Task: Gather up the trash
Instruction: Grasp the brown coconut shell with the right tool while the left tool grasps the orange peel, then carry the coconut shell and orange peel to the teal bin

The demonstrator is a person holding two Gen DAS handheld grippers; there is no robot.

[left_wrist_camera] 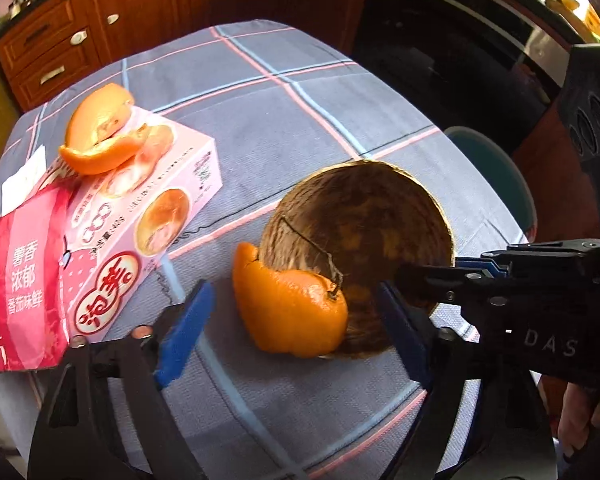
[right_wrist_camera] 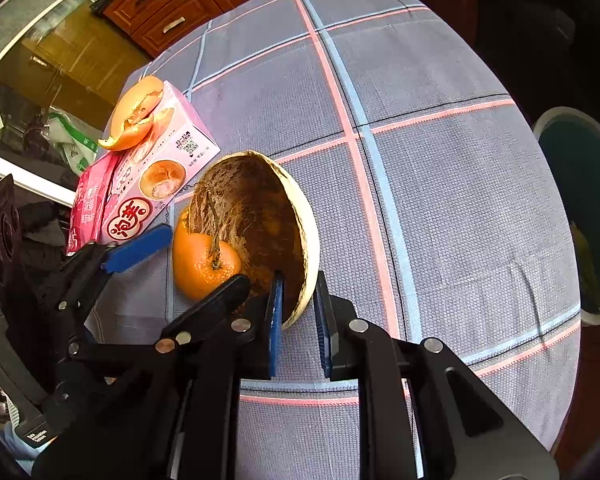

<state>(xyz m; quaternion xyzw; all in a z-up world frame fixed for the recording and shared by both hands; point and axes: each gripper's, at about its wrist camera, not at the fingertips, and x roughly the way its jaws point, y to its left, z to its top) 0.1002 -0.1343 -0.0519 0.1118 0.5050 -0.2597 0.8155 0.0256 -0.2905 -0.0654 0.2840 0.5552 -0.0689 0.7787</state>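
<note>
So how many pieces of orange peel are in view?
2: one peel lies on the pink box; the other leans against the coconut shell. More may be hidden.

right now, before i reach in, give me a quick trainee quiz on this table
1. True or false: an orange peel lies on top of the pink box.
2. Whose rim sits between the right tool's fingers? A red packet; B coconut shell; C pink box.
3. Fill in: the left tool's jaws stand ___.
Key: 1 true; 2 B; 3 open.
</note>
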